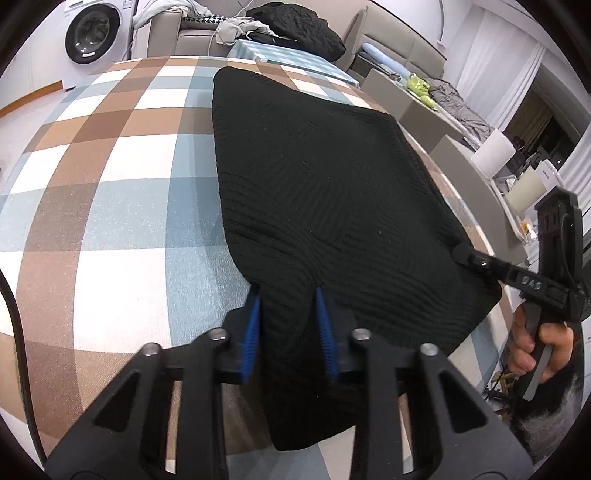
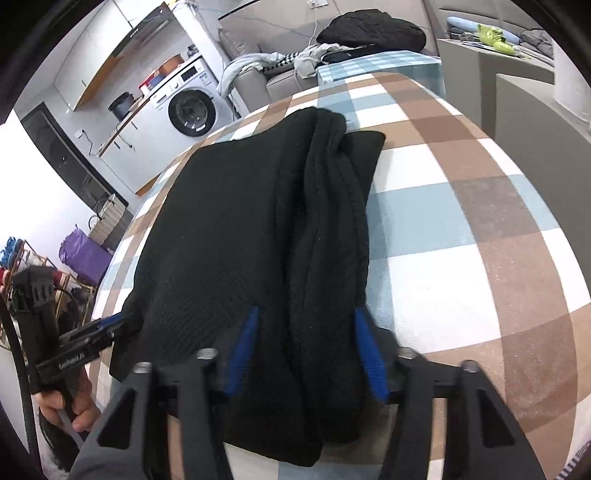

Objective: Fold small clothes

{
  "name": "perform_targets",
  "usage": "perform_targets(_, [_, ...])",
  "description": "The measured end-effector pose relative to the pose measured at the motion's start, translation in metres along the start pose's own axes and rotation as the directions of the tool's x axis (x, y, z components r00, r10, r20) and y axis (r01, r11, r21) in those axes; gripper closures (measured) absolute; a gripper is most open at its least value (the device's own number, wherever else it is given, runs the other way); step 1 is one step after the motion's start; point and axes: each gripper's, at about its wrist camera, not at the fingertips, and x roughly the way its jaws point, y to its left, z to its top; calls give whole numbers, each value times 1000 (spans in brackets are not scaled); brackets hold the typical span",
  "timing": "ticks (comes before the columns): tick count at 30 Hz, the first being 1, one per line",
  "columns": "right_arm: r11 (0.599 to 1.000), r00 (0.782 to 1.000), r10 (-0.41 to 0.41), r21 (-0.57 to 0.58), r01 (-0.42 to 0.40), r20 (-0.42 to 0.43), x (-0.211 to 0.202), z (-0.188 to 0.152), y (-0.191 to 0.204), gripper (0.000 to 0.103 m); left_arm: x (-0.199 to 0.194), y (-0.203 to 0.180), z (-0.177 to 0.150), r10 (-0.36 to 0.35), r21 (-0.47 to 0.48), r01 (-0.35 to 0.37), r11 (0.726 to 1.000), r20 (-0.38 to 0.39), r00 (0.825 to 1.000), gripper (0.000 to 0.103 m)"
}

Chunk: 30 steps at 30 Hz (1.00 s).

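Observation:
A black ribbed knit garment [image 1: 325,184] lies spread on the checked tablecloth [image 1: 110,177]. In the right wrist view the garment [image 2: 221,221] has a thick rolled fold along its right side. My left gripper [image 1: 289,326] is at the near edge of the garment. Its blue pads [image 1: 253,328] pinch a bunch of the fabric, which puckers toward the tips. My right gripper [image 2: 306,343] straddles the rolled fold at the near edge, and the cloth fills the gap and touches both pads [image 2: 245,343]. Each view shows the other gripper at the garment's side edge, held by a hand [image 1: 535,350].
A second checked table [image 1: 288,55] stands beyond, with a dark jacket [image 1: 299,26] and loose clothes on a grey sofa. A washing machine [image 1: 92,33] is at the back left. Grey boxes and clutter [image 1: 443,122] line the right side.

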Motion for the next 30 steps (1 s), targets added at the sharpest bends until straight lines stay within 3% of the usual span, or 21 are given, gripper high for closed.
perform_targets(1, [1000, 1000, 7, -7, -7, -3, 2, 1, 3, 68, 0, 1, 1, 0, 1, 0, 1000, 4, 1000, 82])
perform_targets(4, [1000, 1000, -1, -26, 0, -10, 6, 2, 10, 71, 1, 3, 5, 18, 5, -18, 1000, 16, 1000, 83])
perform_targets(12, [999, 1000, 2, -51, -3, -6, 33, 25, 29, 71, 6, 28, 30, 94, -9, -93, 996, 51, 994, 83])
perform_targets(16, [997, 1000, -2, -76, 2, -3, 52, 43, 48, 72, 9, 40, 48, 172, -9, -172, 985, 81, 982, 83])
perform_targets(23, [996, 1000, -6, -94, 7, 6, 76, 63, 70, 71, 12, 59, 65, 224, -30, -222, 975, 103, 969, 83])
perform_targets(27, [995, 1000, -8, -99, 9, 14, 78, 64, 71, 70, 14, 60, 66, 227, -26, -226, 974, 102, 968, 82])
perform_targets(30, [994, 1000, -15, -112, 17, 14, 74, 65, 70, 62, 13, 60, 65, 233, -26, -232, 972, 99, 967, 82])
